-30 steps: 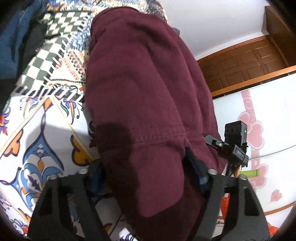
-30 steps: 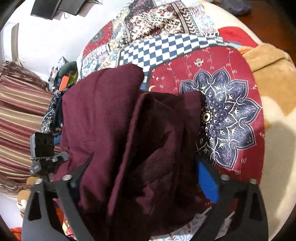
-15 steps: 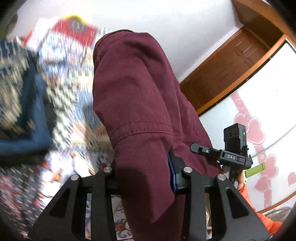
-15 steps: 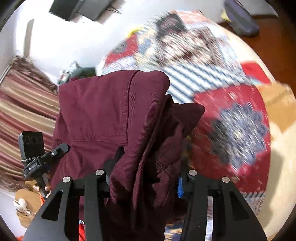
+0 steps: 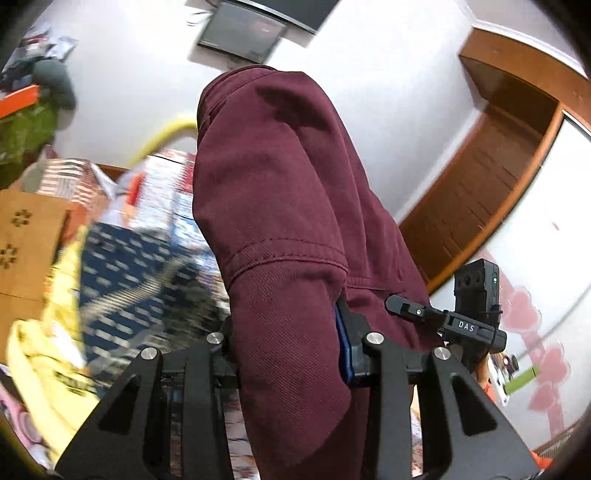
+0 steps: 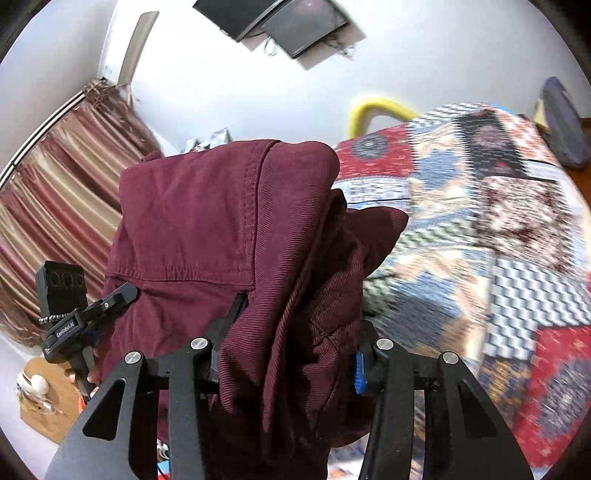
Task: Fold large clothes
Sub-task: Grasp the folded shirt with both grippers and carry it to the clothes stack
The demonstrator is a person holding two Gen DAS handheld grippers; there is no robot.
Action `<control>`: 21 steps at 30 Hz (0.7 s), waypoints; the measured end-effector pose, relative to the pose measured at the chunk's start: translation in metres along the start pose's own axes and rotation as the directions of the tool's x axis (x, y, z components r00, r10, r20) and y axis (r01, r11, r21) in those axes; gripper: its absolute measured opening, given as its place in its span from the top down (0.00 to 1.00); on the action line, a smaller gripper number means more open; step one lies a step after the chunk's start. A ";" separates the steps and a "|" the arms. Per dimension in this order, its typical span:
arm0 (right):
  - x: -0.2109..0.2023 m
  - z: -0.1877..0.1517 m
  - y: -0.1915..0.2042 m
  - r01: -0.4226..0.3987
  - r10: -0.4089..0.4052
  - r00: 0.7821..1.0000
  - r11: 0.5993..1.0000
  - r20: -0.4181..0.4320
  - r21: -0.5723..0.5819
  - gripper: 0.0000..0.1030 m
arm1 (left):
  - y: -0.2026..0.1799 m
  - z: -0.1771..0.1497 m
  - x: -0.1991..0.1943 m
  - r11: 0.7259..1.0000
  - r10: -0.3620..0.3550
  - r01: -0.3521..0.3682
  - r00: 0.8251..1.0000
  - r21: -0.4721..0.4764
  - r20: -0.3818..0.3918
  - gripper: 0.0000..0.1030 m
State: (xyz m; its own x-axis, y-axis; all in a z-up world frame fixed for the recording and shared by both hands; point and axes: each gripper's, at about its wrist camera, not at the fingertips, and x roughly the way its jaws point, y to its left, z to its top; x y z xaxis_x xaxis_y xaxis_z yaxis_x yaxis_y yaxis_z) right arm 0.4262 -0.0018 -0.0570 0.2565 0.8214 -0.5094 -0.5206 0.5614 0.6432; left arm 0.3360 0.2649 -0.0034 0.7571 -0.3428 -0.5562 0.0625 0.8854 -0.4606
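A large maroon garment (image 5: 280, 206) hangs lifted off the patterned bed quilt (image 6: 480, 258). My left gripper (image 5: 288, 343) is shut on a hemmed edge of it, the cloth bunched between the black fingers. In the right wrist view the same maroon garment (image 6: 207, 221) is held up, and my right gripper (image 6: 291, 350) is shut on a thick fold of it. The other gripper's camera unit (image 5: 476, 295) shows behind the cloth at the right in the left wrist view, and the left one (image 6: 62, 291) at the left in the right wrist view. The fingertips are hidden by fabric.
Yellow cloth (image 5: 44, 362) and a cardboard box (image 5: 26, 243) lie at the left. A wall screen (image 5: 255, 26) hangs above, a wooden door frame (image 5: 480, 192) stands at the right. Striped curtains (image 6: 55, 206) are at the left, a yellow bar (image 6: 373, 107) behind the bed.
Both grippers closed on the maroon garment and rose, lifting it off the quilt. The views now tilt up toward the wall and screen.
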 end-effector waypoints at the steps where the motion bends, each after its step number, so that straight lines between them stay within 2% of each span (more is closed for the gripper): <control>1: 0.014 0.004 0.005 -0.007 0.007 1.000 1.000 -0.009 0.003 0.58 | 0.017 0.008 -0.002 1.000 0.014 -0.014 1.000 -0.003 -0.004 0.65; 3: 0.050 0.012 0.013 -0.022 0.022 0.999 1.000 -0.031 0.019 0.58 | 0.045 0.013 -0.002 1.000 0.029 -0.029 1.000 -0.008 -0.011 0.64; 5: 0.081 0.014 0.016 -0.023 0.025 0.998 0.999 -0.051 0.026 0.58 | 0.085 0.020 0.005 0.997 0.051 -0.053 0.998 -0.053 -0.026 0.63; 9: 0.158 0.012 0.006 0.016 -0.007 0.990 0.998 -0.139 0.062 0.58 | 0.167 0.013 0.042 0.973 0.122 -0.144 0.984 -0.180 -0.127 0.58; 11: 0.187 0.009 -0.010 0.056 -0.040 0.983 0.995 -0.181 0.086 0.54 | 0.202 -0.001 0.062 0.956 0.143 -0.180 0.976 -0.232 -0.166 0.48; 13: 0.206 0.006 -0.025 0.065 -0.046 0.981 0.993 -0.190 0.095 0.44 | 0.221 -0.010 0.065 0.951 0.102 -0.137 0.985 -0.277 -0.137 0.42; 14: 0.209 0.007 -0.030 0.056 -0.037 0.981 0.993 -0.190 0.099 0.42 | 0.228 -0.008 0.066 0.950 0.089 -0.123 0.988 -0.288 -0.127 0.37; 16: 0.211 0.012 -0.033 0.047 -0.028 0.981 0.994 -0.192 0.096 0.33 | 0.228 -0.011 0.065 0.956 0.095 -0.124 0.988 -0.264 -0.121 0.33; 19: 0.204 0.015 -0.021 0.086 -0.074 0.972 0.995 -0.223 0.042 0.31 | 0.213 -0.007 0.062 0.958 0.199 -0.222 0.971 -0.183 -0.135 0.22; 21: 0.197 0.016 -0.012 0.134 -0.130 0.967 0.991 -0.221 0.004 0.30 | 0.201 -0.008 0.058 0.943 0.283 -0.300 0.951 -0.142 -0.129 0.21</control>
State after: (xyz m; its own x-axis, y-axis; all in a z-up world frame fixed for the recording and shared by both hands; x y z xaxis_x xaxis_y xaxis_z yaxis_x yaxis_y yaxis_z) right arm 0.4963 0.1546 -0.1559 0.1353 0.6990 -0.7023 -0.4782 0.6668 0.5716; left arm 0.3874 0.4207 -0.1335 0.6537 -0.1158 -0.7479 -0.2602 0.8936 -0.3657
